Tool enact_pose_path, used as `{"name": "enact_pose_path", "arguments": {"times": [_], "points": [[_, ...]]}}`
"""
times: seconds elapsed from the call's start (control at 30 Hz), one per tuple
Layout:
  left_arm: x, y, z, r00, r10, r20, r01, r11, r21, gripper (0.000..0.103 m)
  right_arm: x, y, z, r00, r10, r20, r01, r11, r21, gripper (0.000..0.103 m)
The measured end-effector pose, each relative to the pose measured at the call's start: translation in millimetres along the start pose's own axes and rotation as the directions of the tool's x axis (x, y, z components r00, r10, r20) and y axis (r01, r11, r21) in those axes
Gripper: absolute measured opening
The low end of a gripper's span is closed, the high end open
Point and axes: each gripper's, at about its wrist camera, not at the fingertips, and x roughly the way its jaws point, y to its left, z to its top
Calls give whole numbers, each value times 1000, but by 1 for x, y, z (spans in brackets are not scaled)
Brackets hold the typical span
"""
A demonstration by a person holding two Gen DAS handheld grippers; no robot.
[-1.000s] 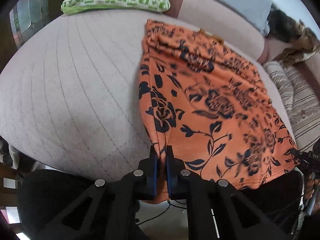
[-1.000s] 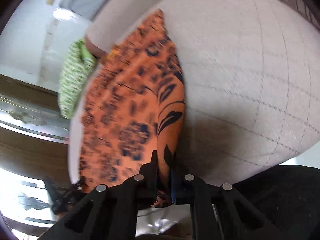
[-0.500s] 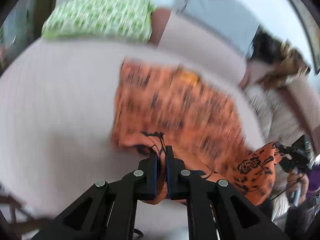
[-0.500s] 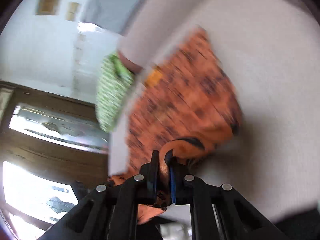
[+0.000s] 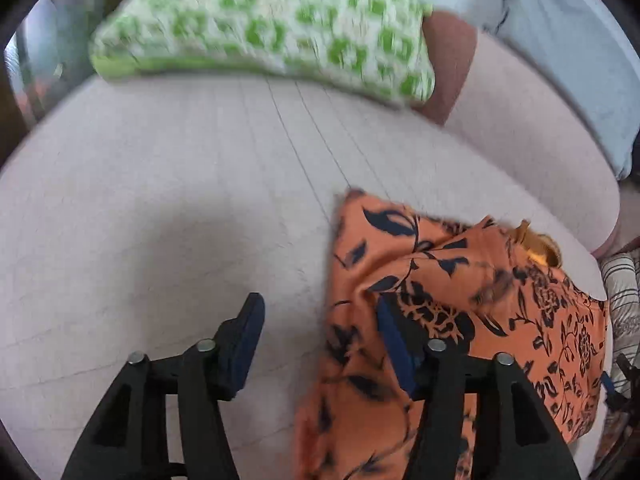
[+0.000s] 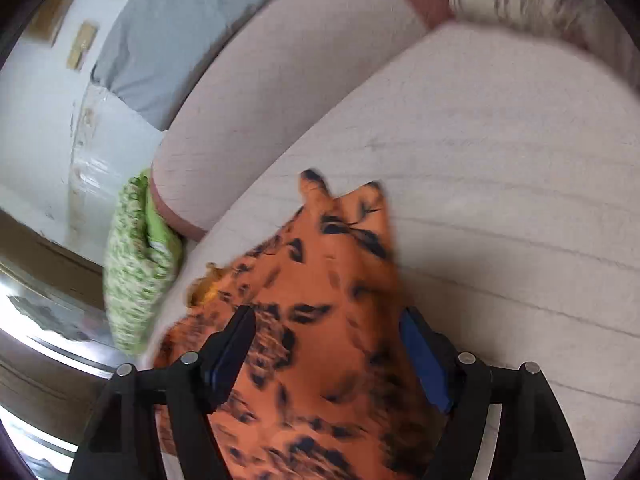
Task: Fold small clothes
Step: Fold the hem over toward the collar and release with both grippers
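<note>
Orange flowered garment point(image 5: 460, 320) lies folded on the pale sofa seat point(image 5: 180, 200). Left gripper point(image 5: 320, 332) and right gripper point(image 6: 328, 344) both have jaws wide apart, gripping nothing, above the cloth.

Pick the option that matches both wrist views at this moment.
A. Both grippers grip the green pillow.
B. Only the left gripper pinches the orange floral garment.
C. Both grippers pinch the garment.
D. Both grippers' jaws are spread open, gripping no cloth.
D: the left gripper and right gripper both show wide-apart jaws, with the orange floral garment lying loose on the sofa seat.
</note>
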Motion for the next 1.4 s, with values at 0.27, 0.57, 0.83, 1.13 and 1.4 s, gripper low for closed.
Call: {"name": "enact_pose_path", "arguments": {"times": [0.27, 0.57, 0.83, 1.13, 1.4], "points": [[3, -19, -50, 995, -43, -91, 59, 982, 178, 79, 16, -10, -18, 983, -75, -169, 52, 990, -133, 77], [-13, -45, -31, 993, -77, -91, 90, 985, 149, 15, 26, 27, -23, 957, -126, -262, 69, 973, -219, 17], [-137, -23, -100, 984, -176, -24, 178, 974, 139, 20, -97, 66, -39, 985, -15, -170, -30, 965, -259, 17], [-127, 14, -185, 994, -93, -62, 103, 977, 186, 52, -117, -41, -144, 962, -167, -215, 119, 969, -217, 69], [-101, -7, -124, 995, -103, 13, 97, 970, 224, 51, -126, -17, -102, 994, -75, -85, 56, 978, -202, 69]]}}
